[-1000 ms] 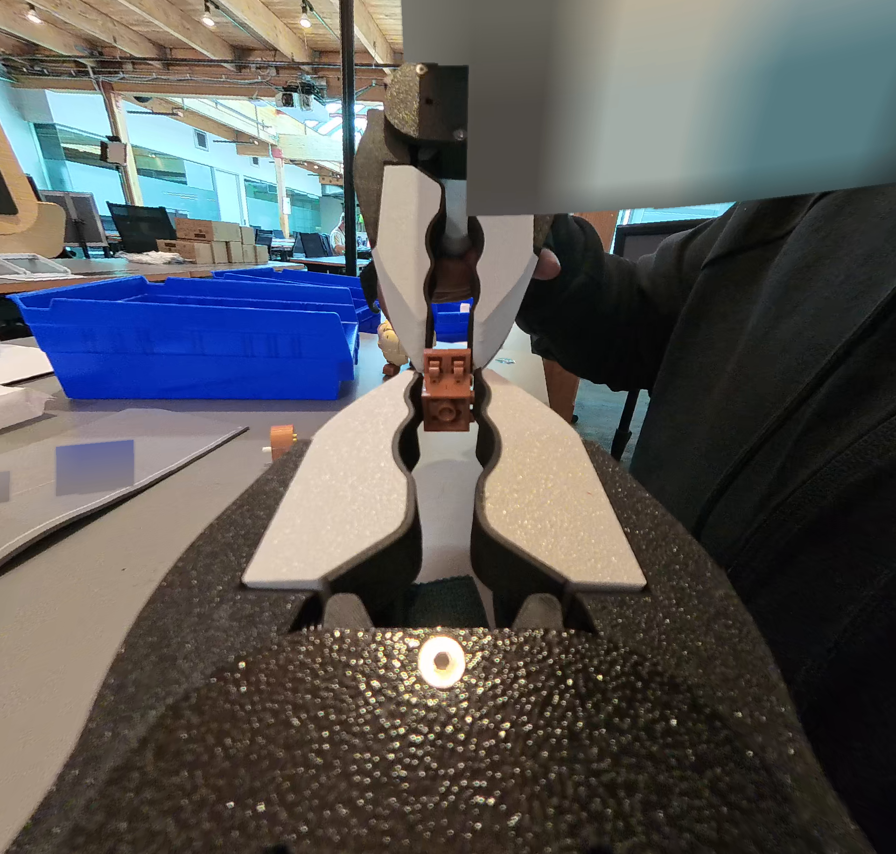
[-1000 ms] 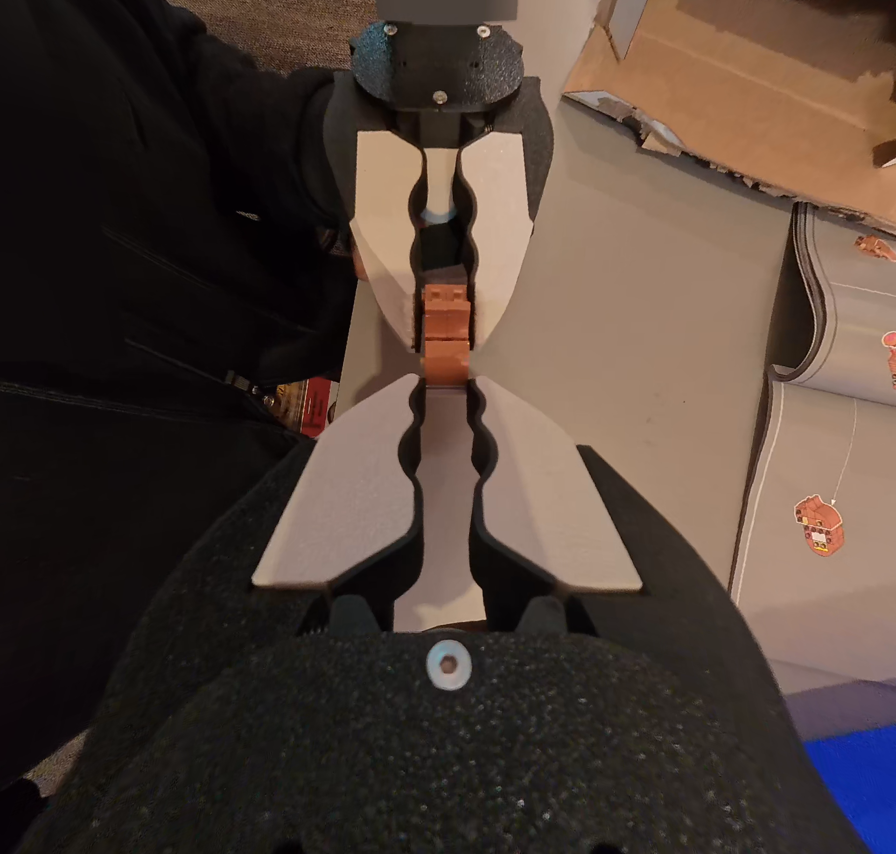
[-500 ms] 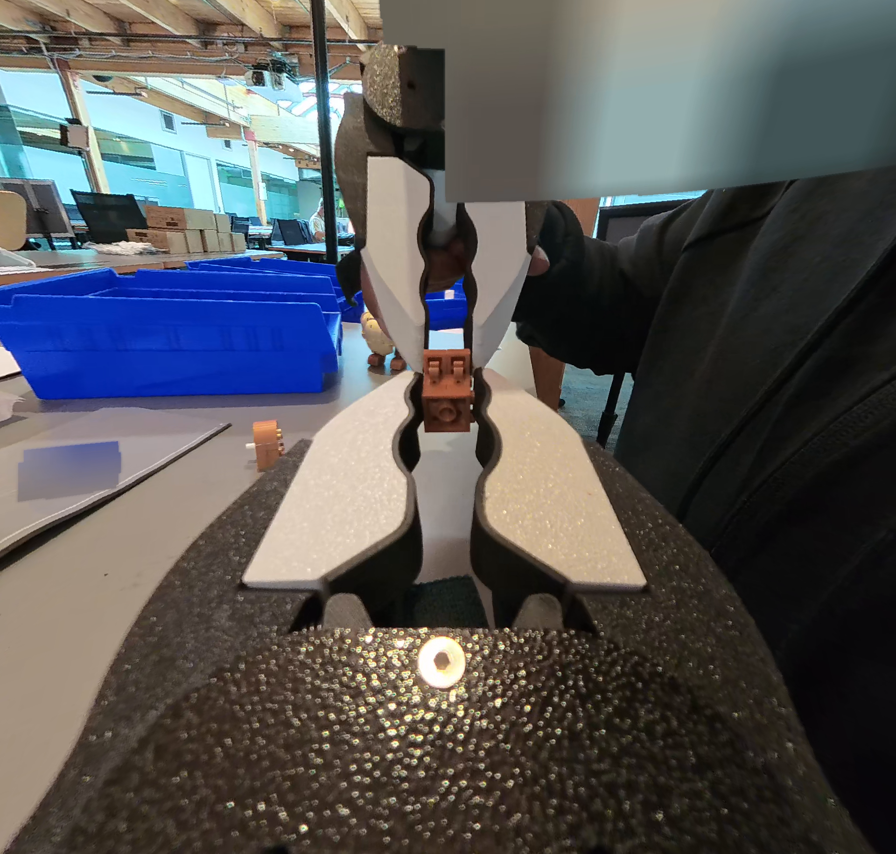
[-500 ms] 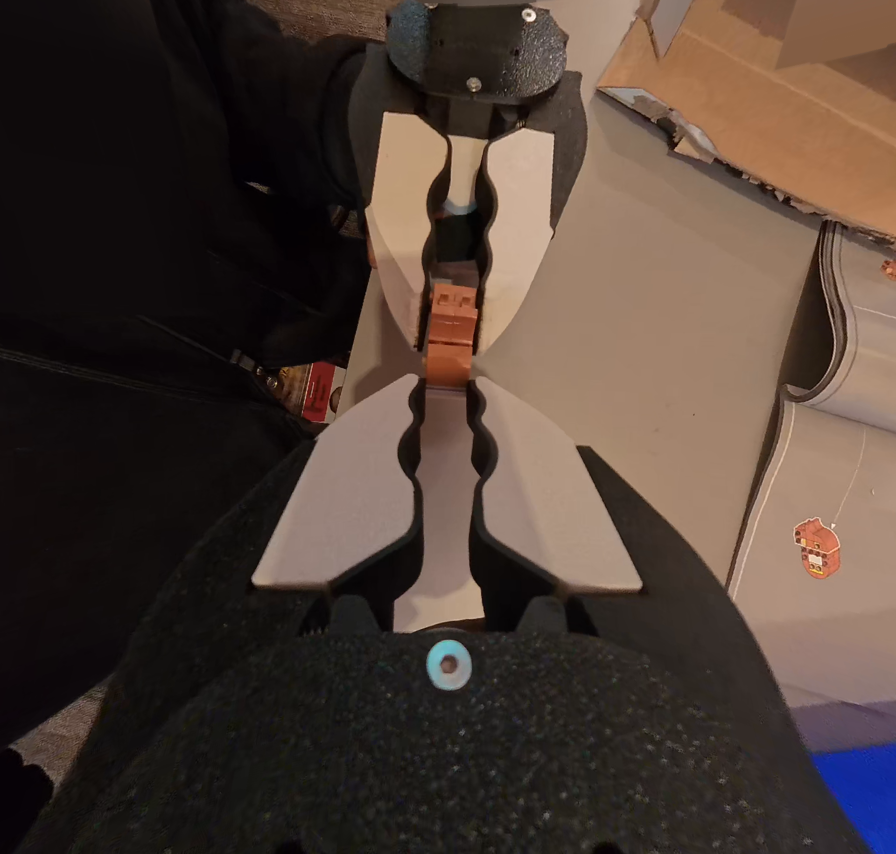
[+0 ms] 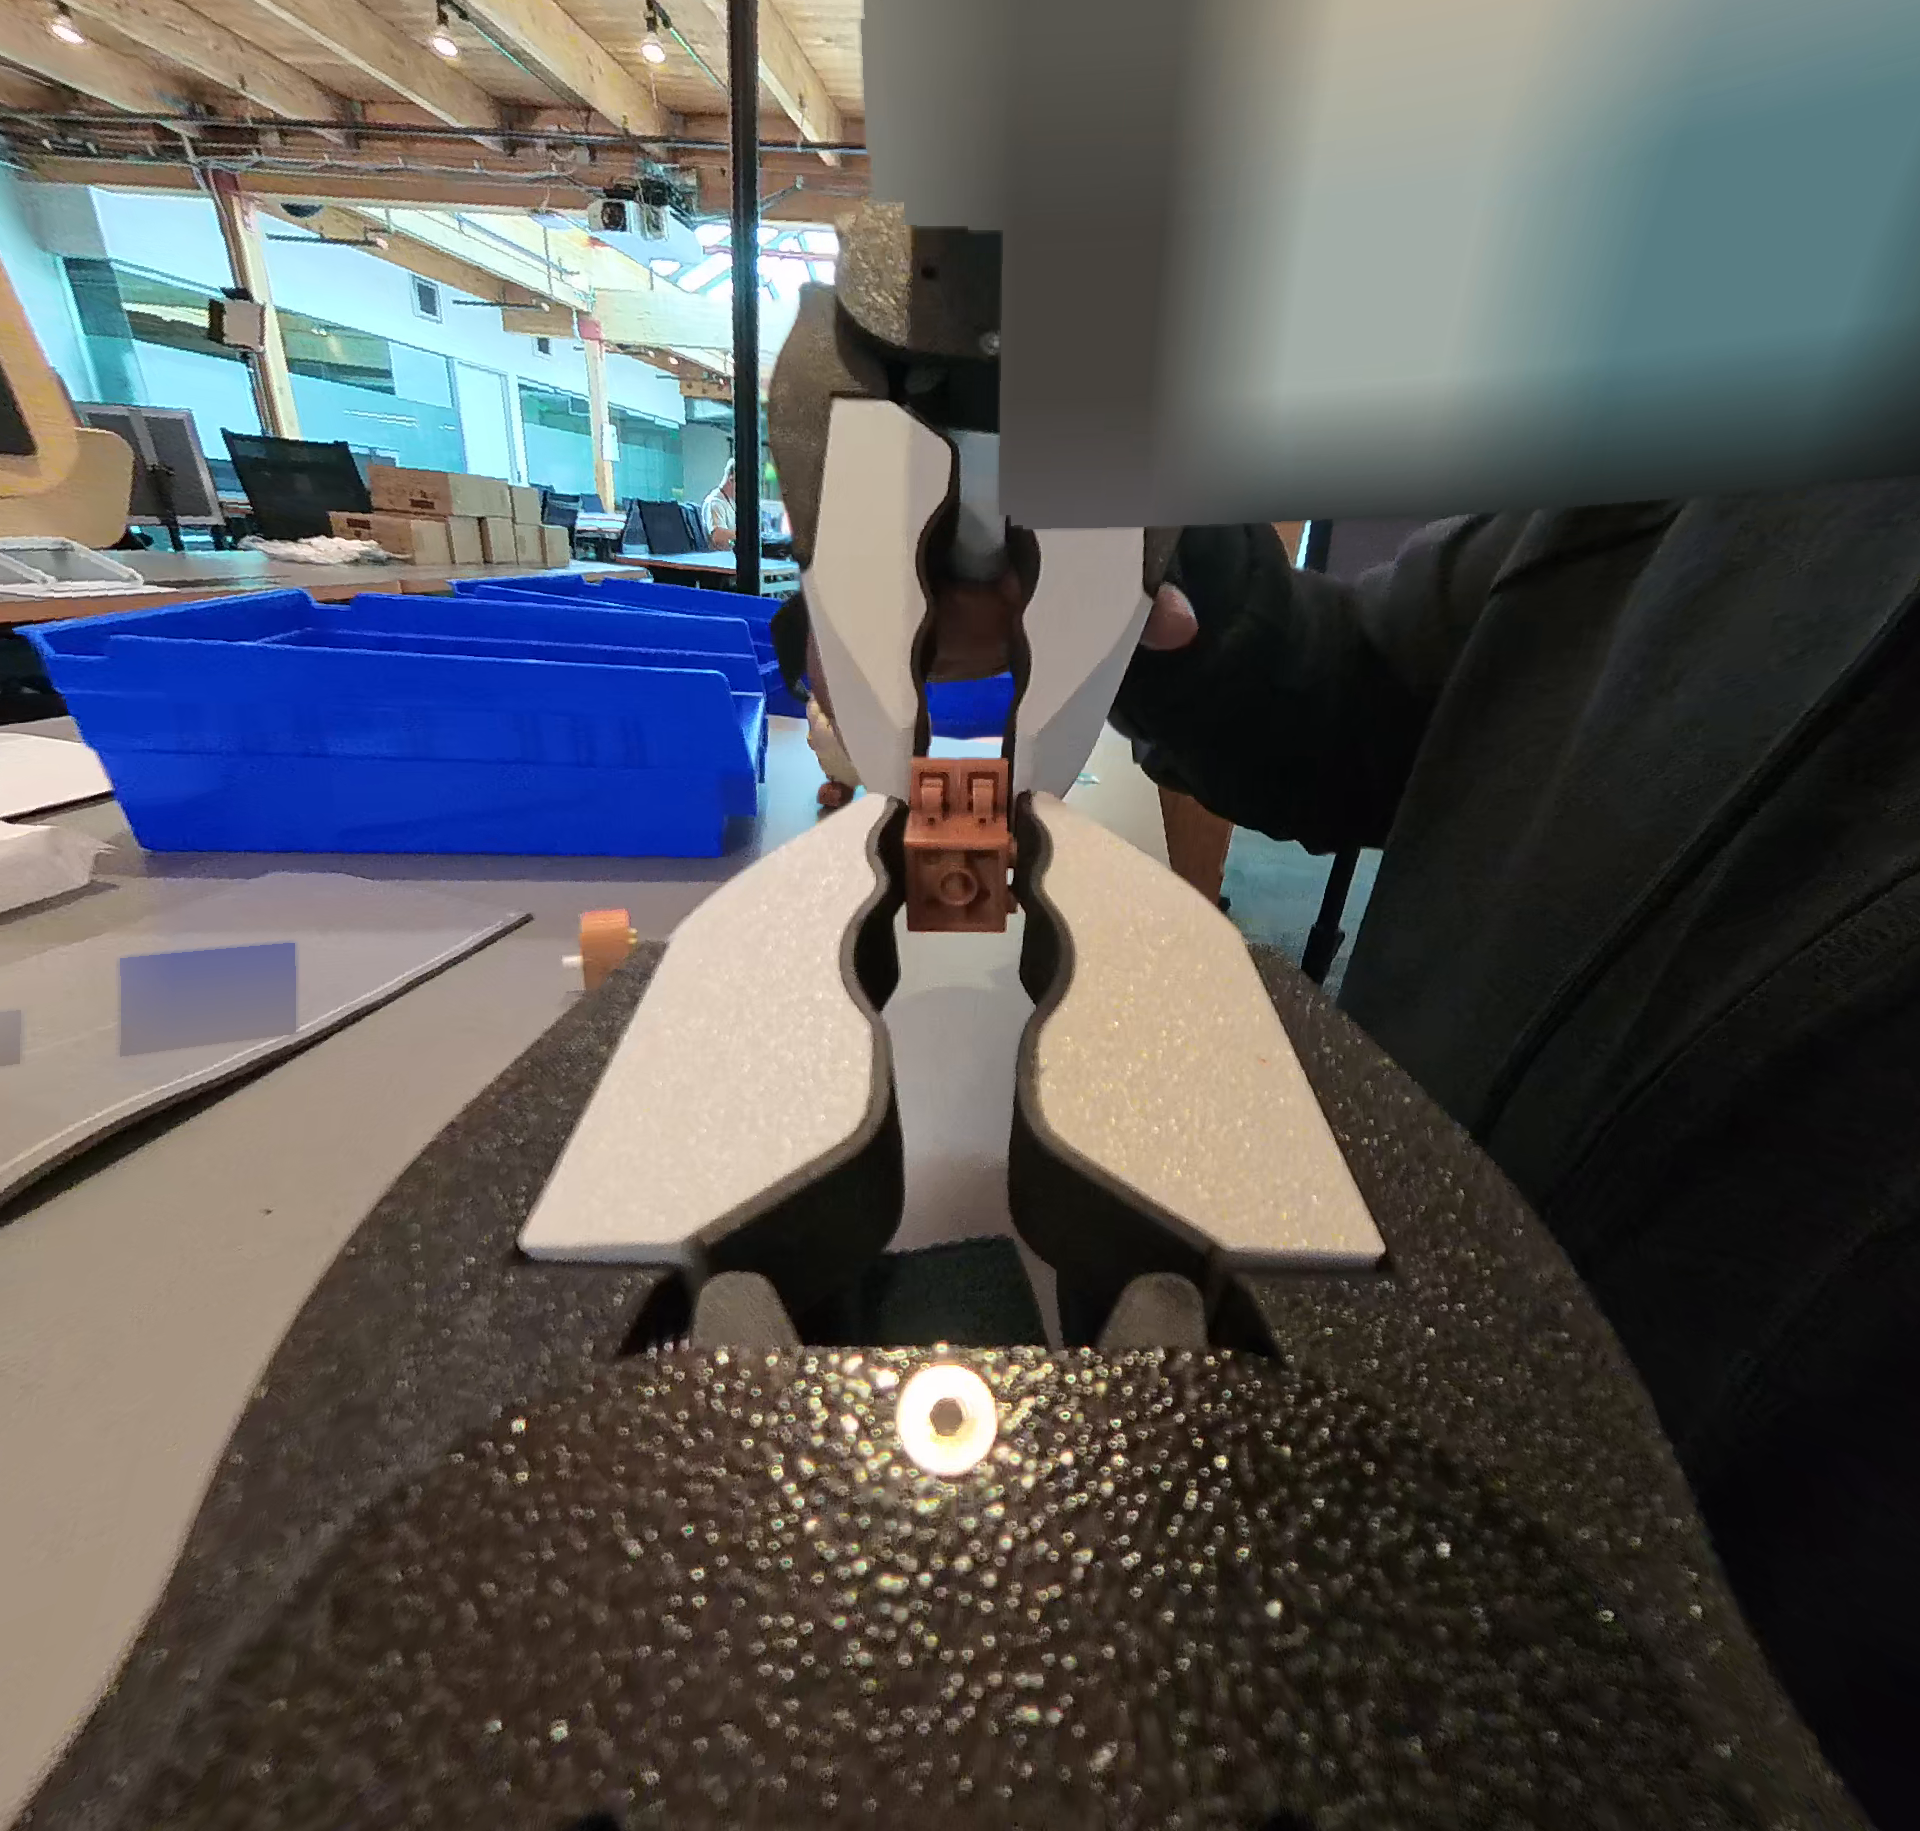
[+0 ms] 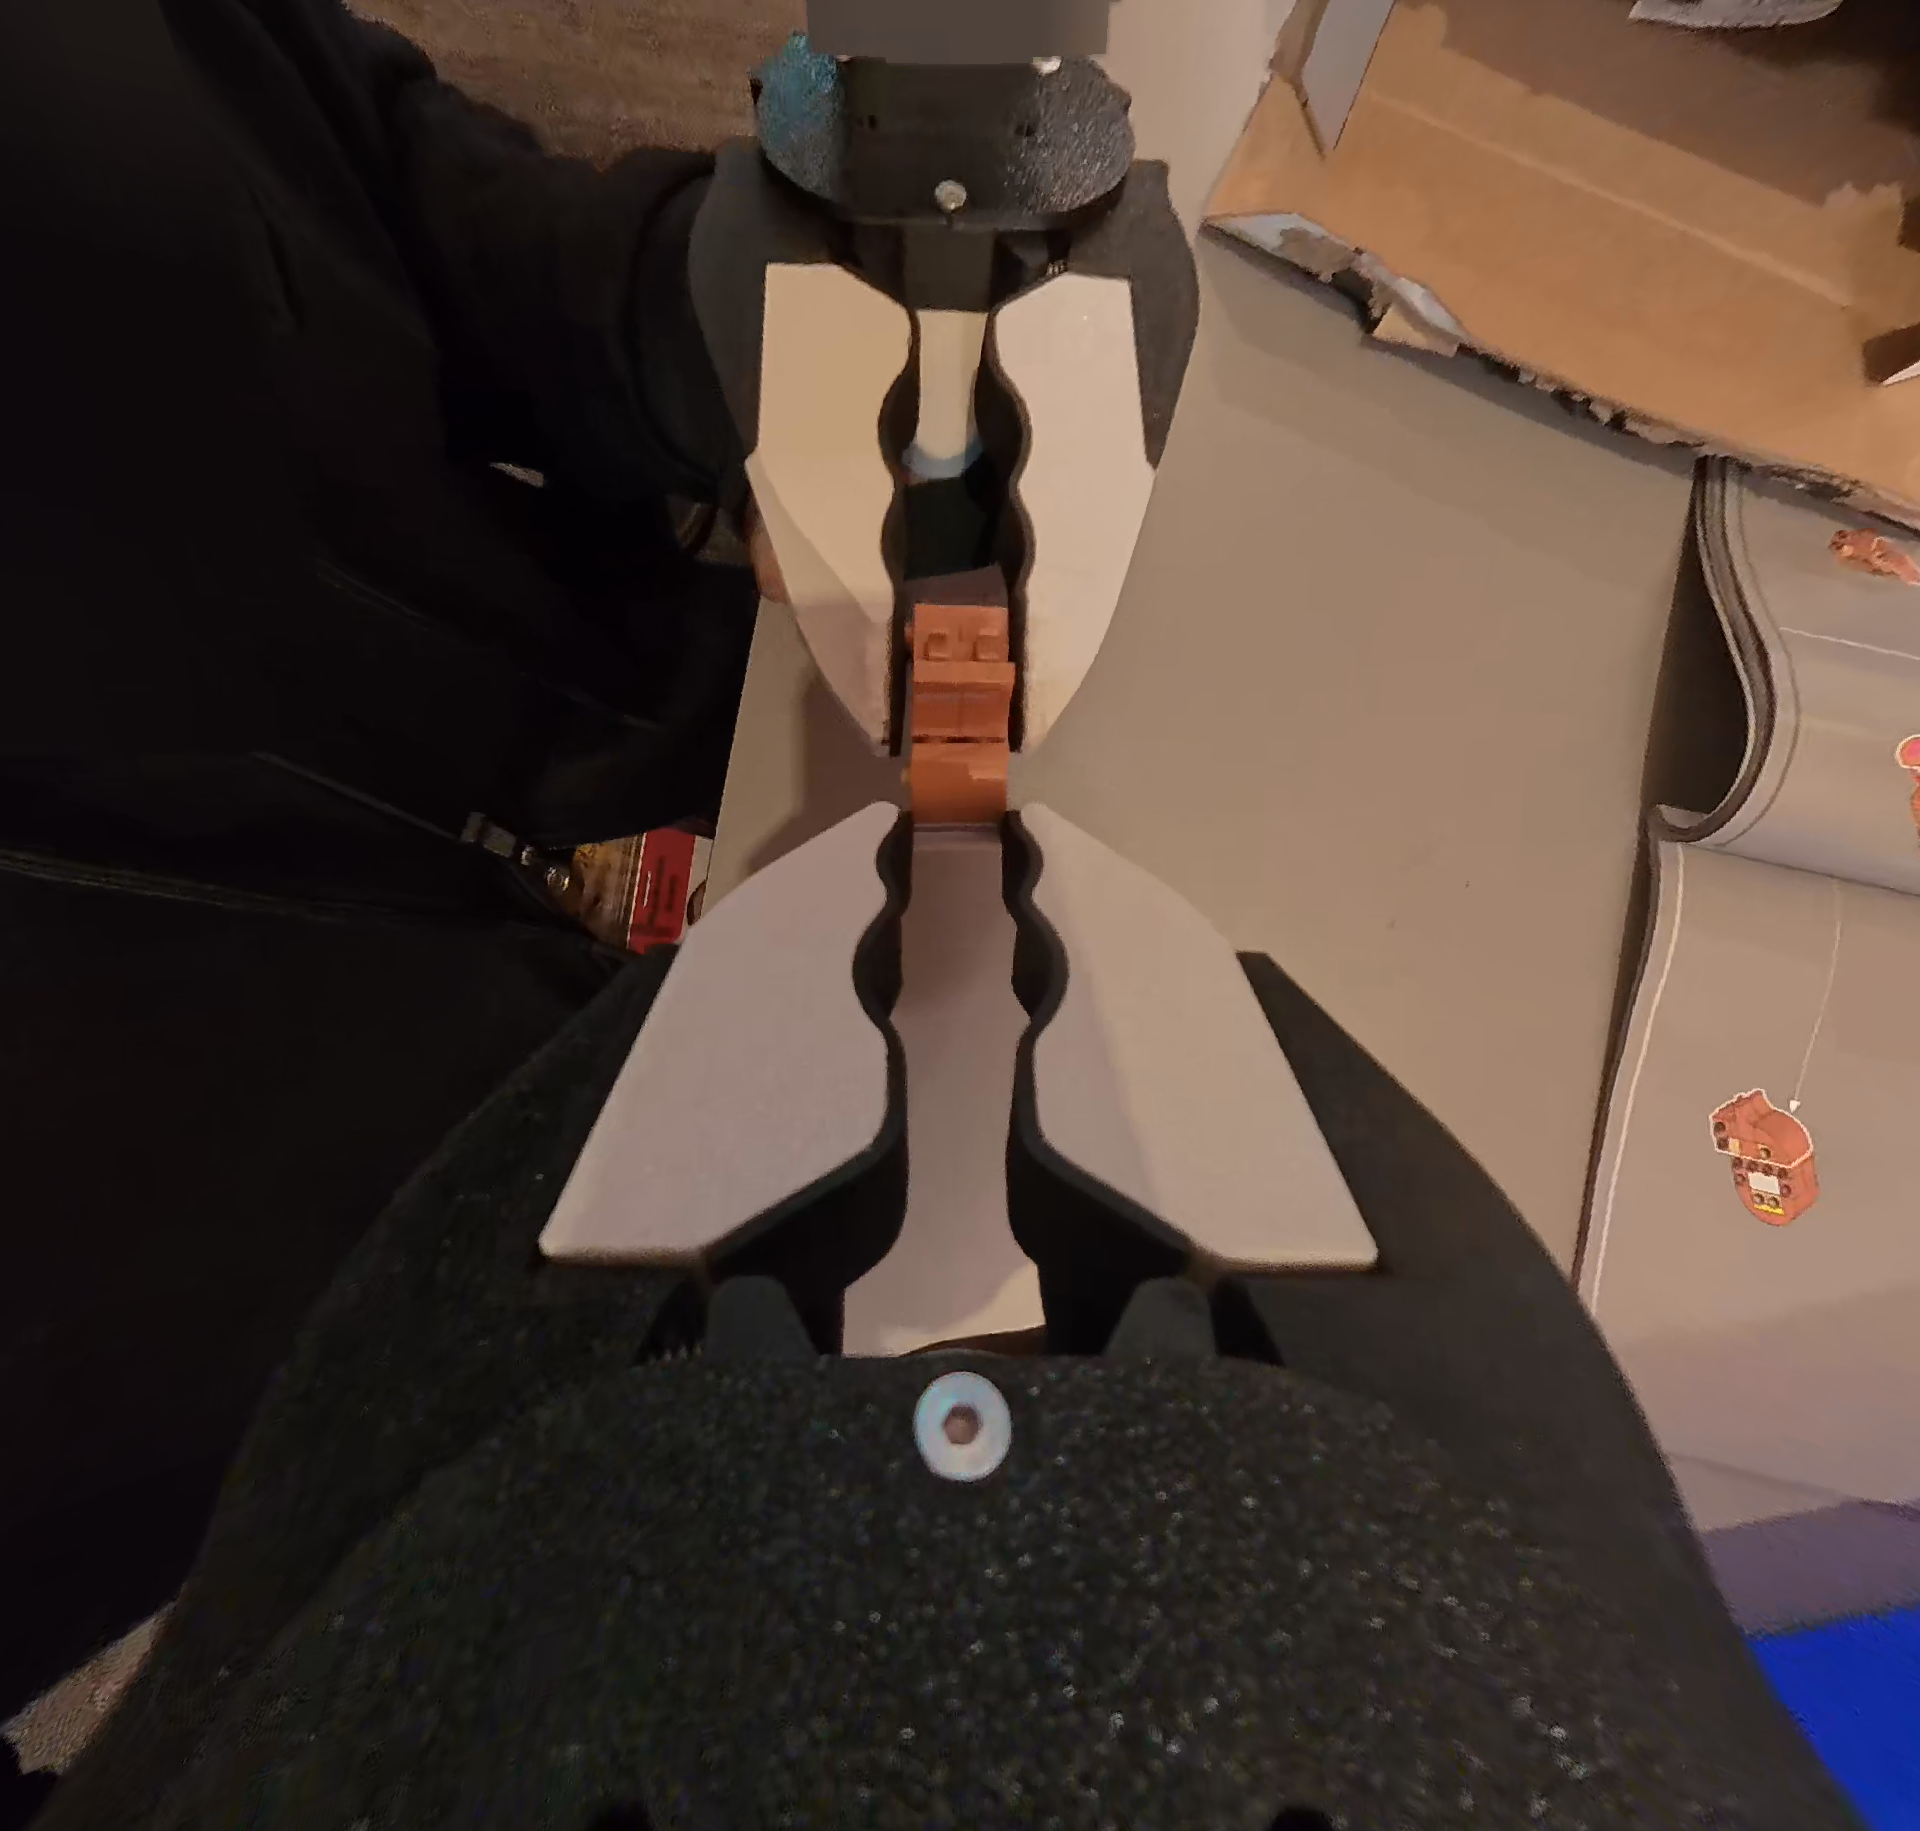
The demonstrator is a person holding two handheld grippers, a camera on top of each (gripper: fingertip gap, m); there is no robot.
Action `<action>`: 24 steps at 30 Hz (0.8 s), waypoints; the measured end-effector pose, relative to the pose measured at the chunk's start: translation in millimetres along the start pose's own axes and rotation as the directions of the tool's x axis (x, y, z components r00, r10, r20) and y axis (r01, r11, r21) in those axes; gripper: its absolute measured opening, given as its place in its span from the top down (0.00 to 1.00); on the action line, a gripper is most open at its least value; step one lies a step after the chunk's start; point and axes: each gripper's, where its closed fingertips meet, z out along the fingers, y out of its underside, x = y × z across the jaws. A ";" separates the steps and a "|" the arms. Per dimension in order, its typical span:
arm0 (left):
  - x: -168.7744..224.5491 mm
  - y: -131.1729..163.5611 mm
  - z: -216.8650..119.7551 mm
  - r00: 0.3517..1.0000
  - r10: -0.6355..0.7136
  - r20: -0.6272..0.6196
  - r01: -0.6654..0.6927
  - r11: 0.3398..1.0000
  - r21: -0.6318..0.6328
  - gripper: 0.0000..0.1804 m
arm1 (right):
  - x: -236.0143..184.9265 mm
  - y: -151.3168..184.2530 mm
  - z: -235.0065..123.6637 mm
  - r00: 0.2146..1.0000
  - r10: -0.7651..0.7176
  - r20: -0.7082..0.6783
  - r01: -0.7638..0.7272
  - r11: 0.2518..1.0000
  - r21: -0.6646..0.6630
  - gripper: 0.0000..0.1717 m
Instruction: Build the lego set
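two grippers (image 5: pixel 958 851) (image 6: pixel 958 794) around one brown brick assembly (image 5: pixel 958 862)

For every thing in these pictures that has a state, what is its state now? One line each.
Left hand-held gripper: shut on the brown brick.
Right hand-held gripper: shut on the brown hinge piece.
The two pieces: pressed together, in the air.
Blue bins: standing on the table.
Cardboard box: open, torn edge.

Two grippers, left (image 5: pixel 958 851) and right (image 6: pixel 958 813), two joined brown bricks (image 5: pixel 957 882), one loose tan piece (image 5: pixel 605 947) and two blue bins (image 5: pixel 416 732) are counted.
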 end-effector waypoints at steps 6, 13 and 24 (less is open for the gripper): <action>-5.8 -6.7 -4.1 0.999 -0.049 0.012 0.048 0.997 0.055 0.90 | 6.4 -7.4 -1.4 0.998 0.003 -0.060 0.001 0.999 0.054 0.91; -6.2 -8.8 -5.0 0.998 -0.069 0.003 0.069 0.995 0.075 0.90 | 7.5 -10.3 -2.8 0.997 -0.005 -0.076 0.009 0.998 0.061 0.90; 0.8 -7.4 -3.0 0.998 -0.048 -0.032 0.050 0.997 0.065 0.90 | 0.4 -8.7 -1.2 0.997 -0.065 -0.028 0.065 0.998 -0.028 0.90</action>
